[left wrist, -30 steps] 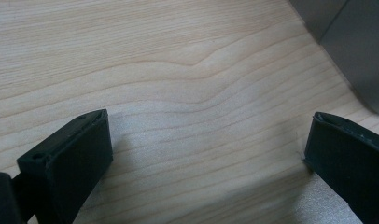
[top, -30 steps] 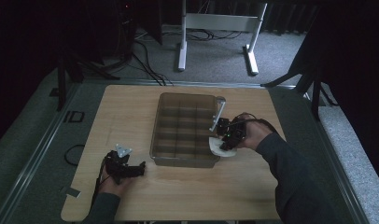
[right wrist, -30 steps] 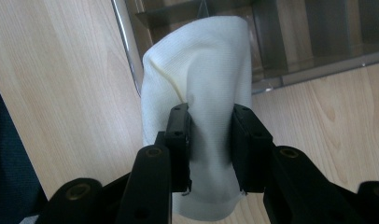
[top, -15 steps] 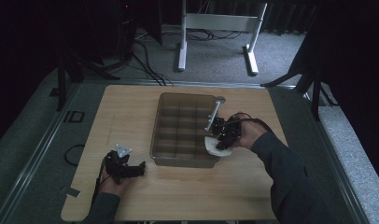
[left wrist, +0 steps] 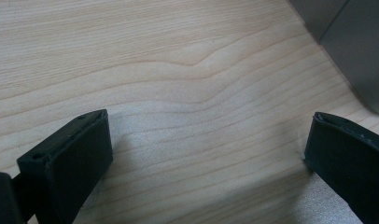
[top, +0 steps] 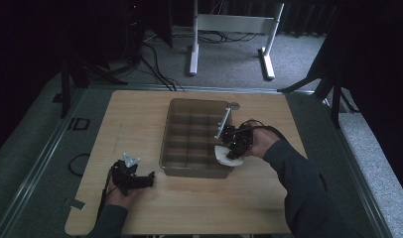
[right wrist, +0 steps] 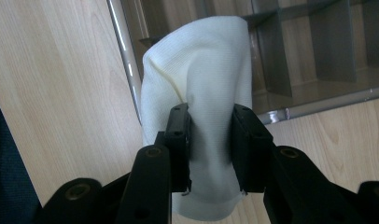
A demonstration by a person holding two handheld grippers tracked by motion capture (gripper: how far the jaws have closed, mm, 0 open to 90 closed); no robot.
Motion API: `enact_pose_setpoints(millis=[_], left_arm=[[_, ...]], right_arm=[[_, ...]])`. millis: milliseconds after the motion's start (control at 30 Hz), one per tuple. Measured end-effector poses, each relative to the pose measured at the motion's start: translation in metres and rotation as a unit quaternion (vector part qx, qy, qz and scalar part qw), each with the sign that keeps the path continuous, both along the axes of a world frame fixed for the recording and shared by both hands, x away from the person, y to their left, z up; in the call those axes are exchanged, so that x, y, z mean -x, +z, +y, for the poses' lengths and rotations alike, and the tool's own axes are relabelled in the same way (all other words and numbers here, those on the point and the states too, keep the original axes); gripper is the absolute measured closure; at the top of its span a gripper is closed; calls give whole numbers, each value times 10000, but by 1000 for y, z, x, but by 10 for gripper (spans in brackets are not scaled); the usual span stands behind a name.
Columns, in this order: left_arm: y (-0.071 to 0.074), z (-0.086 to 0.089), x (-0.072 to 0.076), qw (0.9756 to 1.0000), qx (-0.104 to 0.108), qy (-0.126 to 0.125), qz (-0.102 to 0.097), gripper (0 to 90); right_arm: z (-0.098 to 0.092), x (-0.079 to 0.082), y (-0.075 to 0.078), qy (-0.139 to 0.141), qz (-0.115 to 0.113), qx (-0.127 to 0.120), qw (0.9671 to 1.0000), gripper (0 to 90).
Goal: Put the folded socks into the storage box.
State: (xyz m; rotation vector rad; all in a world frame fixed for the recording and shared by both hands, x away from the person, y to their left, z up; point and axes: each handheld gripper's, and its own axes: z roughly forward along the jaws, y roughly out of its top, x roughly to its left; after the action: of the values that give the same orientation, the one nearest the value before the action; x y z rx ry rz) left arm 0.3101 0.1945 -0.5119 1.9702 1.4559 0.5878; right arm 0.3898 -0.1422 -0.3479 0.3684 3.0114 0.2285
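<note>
White cloth (right wrist: 197, 88), a soft knit piece, held over the near right corner of the compartment tray (top: 195, 106), partly over the rim, partly over the table (top: 135, 114).

Left side: left gripper (top: 151, 179) low on the table near the near left edge, held by the person's left hand (top: 121, 196). Jaws stand wide apart with only bare wood grain between them in the left gripper view; nothing held. A grey corner of the tray shows at the far right of that view.

Centre: tray is dark, translucent, divided into a grid of compartments; those in sight look bare. It sits mid-table, long side running near to far.

Right side: right gripper (right wrist: 208, 135) at the tray's near right corner, held by the right hand (top: 261, 144). Jaws narrowed and clamped on the cloth, pads pressing into the fabric from both sides. Cloth bulges beyond the jaws and hangs below them.
</note>
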Motion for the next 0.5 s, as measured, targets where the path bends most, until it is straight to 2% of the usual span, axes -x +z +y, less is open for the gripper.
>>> enact_pose_setpoints(millis=[500], left_arm=[[0,0,0,10000,-1,0,2,10]], right_arm=[[13,0,-4,109,42,-17,9999,701]])
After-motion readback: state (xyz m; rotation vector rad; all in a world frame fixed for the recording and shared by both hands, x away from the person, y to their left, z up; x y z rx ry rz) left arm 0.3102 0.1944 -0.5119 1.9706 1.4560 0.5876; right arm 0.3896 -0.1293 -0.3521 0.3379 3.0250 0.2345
